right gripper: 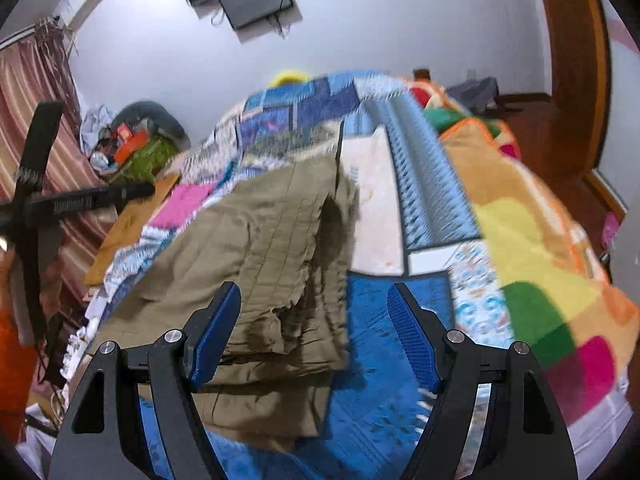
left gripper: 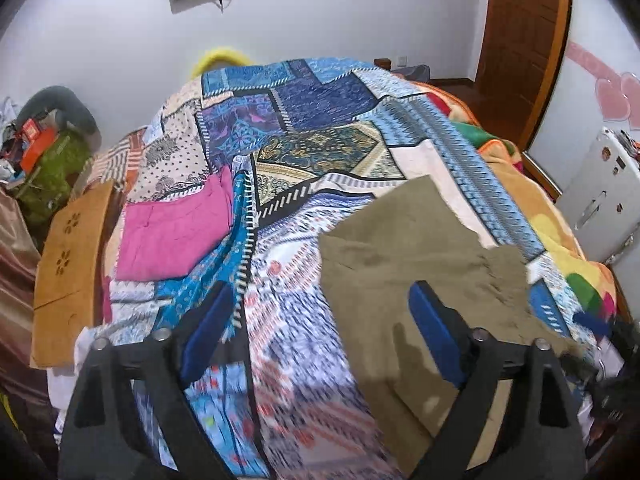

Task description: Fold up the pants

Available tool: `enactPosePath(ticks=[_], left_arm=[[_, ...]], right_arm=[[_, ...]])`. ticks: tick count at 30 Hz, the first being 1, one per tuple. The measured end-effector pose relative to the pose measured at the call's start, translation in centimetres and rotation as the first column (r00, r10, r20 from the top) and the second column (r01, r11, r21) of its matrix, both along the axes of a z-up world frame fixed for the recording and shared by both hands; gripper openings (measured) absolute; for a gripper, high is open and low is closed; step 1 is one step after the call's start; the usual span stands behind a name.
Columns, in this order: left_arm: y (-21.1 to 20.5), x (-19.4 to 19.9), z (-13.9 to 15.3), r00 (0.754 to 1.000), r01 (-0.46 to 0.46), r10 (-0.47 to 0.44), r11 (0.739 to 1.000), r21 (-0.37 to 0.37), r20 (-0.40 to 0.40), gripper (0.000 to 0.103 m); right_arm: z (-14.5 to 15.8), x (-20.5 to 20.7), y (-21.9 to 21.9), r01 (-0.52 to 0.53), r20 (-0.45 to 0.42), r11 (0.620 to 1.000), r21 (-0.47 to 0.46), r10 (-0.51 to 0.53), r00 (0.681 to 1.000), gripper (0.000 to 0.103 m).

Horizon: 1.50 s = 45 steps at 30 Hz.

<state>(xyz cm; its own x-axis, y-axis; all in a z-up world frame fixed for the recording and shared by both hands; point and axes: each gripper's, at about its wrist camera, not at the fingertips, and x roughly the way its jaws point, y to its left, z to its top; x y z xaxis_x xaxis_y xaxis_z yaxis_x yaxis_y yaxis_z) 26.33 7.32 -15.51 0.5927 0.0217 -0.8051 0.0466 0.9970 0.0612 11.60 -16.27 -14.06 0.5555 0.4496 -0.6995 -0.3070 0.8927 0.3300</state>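
The soft, floppy olive pants lie folded on the bed mid-frame, both tongs wide and empty; grab a thick folded edge.

Open passage: a broad strip of patterned quilt lies bare between the khaki pants and the folded pink garment, and another bare stretch runs toward the wall. Obstructions: a cardboard sheet along the bed's left edge, a heaped multicoloured blanket along the right edge, a clutter pile at far left.
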Motion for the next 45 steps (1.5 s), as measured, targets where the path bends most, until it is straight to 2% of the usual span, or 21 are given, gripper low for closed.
enactPosePath(ticks=[3, 7, 9, 13, 14, 16, 19, 26, 30, 36, 39, 41, 43, 45], left_arm=[[1.2, 3.1, -2.0, 0.999, 0.0, 0.0, 1.0, -0.005, -0.047, 0.093], [1.3, 7.1, -5.2, 0.986, 0.04, -0.054, 0.995, -0.095, -0.158, 0.093], [0.8, 8.6, -6.7, 0.977, 0.06, -0.081, 0.992, -0.113, -0.198, 0.093], [-0.4, 10.2, -9.9, 0.968, 0.06, -0.059, 0.998, -0.007, -0.244, 0.094], [-0.6, 10.2, -10.7, 0.967, 0.055, -0.045, 0.998, 0.031, -0.249, 0.102], [-0.8, 9.4, -10.9, 0.981, 0.055, -0.039, 0.995, 0.082, -0.191, 0.103], [-0.1, 8.2, -10.9, 0.985, 0.026, -0.007, 0.994, 0.102, -0.173, 0.103], [4.1, 3.6, -10.1, 0.978, -0.089, 0.1, 0.994, 0.065, -0.183, 0.103], [5.6, -1.0, -9.3, 0.974, -0.139, 0.147, 0.989, 0.054, -0.171, 0.103], [6.7, -8.0, -8.6, 0.964, -0.199, 0.19, 0.98, -0.03, -0.184, 0.103], [6.5, -10.7, -8.4, 0.956, -0.238, 0.215, 0.966, -0.099, -0.201, 0.103], [6.0, -12.0, -8.2, 0.958, -0.237, 0.212, 0.965, -0.114, -0.192, 0.103], [5.2, -12.8, -7.8, 0.966, -0.219, 0.205, 0.973, -0.079, -0.155, 0.103], [4.4, -13.3, -7.3, 0.975, -0.194, 0.195, 0.981, 0.013, -0.103, 0.103]], right_arm=[[-2.3, 0.3, 1.1, -0.019, -0.076, 1.0, -0.014, 0.018, 0.997, 0.072], [-2.7, 0.3, 0.4, -0.017, -0.094, 0.999, 0.032, 0.02, 0.995, 0.073], [-2.7, 0.5, 0.3, -0.028, -0.101, 0.999, 0.029, 0.031, 0.994, 0.075], [-2.4, 0.7, 0.6, -0.041, -0.099, 0.999, -0.001, 0.041, 0.994, 0.076], [-2.3, 0.7, 0.7, -0.044, -0.099, 0.999, -0.007, 0.043, 0.994, 0.076], [-2.2, 0.7, 0.8, -0.046, -0.097, 0.999, -0.018, 0.044, 0.994, 0.077], [-2.0, 0.7, 0.8, -0.046, -0.098, 0.998, -0.03, 0.043, 0.994, 0.077], [-0.7, 0.5, 0.7, -0.03, -0.05, 0.995, -0.097, 0.025, 0.998, 0.077], [0.1, 0.0, 0.0, -0.01, -0.035, 0.996, -0.093, 0.007, 0.999, 0.077], [0.5, -1.5, -0.4, 0.001, -0.024, 0.996, -0.089, -0.003, 1.0, 0.077], [0.3, -2.2, -0.2, -0.006, -0.023, 0.996, -0.085, 0.004, 1.0, 0.077], [0.1, -2.8, -0.1, -0.013, -0.014, 0.996, -0.083, 0.011, 1.0, 0.077], [-0.2, -3.2, 0.1, -0.016, -0.005, 0.997, -0.082, 0.016, 1.0, 0.076], [-0.6, -3.4, 0.4, -0.028, -0.004, 0.996, -0.087, 0.028, 1.0, 0.066]])
